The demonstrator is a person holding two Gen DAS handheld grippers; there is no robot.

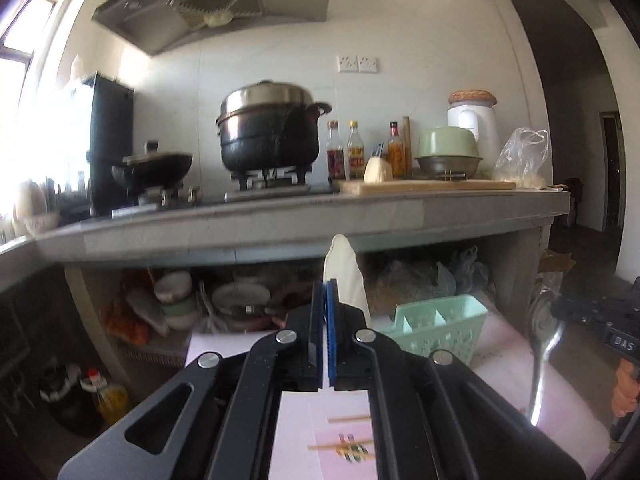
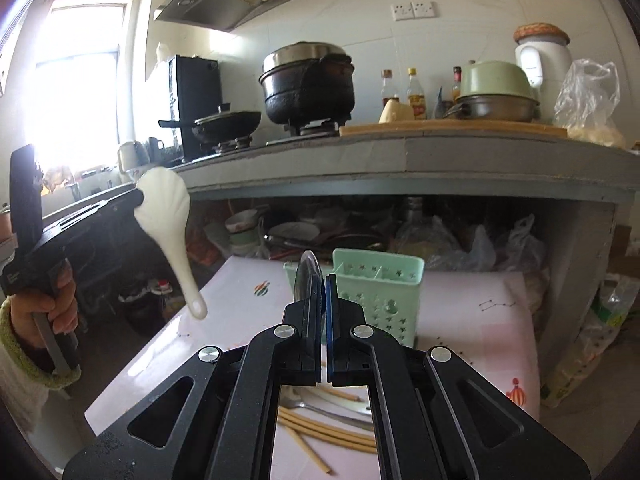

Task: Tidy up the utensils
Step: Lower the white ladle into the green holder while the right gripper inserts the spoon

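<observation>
White ceramic spoon [image 2: 168, 216] clamped in left hand-held gripper [image 1: 325, 300], metal spoon [image 2: 306, 284] pinched in right hand-held gripper [image 2: 324, 300]

Window [image 2: 80, 80] glare left; fisheye-bent edges; slight blur

The left hand-held gripper [image 1: 325, 312] is pinching a white spoon [image 1: 344, 276] between its blue pads, jaws pressed together, the spoon's bowl sticking up in front of the bench [image 1: 280, 220] edge. Beyond it a pale green basket [image 1: 440, 326] with dividers is sitting on a pink cloth [image 1: 500, 368]. At the right edge the right hand-held gripper [image 1: 560, 312] is holding a metal spoon [image 1: 542, 352], its handle hanging down over the cloth. Below the jaws, wooden chopsticks [image 1: 344, 446] are lying on the cloth. On the bench a big black pot [image 1: 270, 132] is standing on the stove, with bottles [image 1: 356, 150] and a cutting board [image 1: 428, 186] to its right.
</observation>
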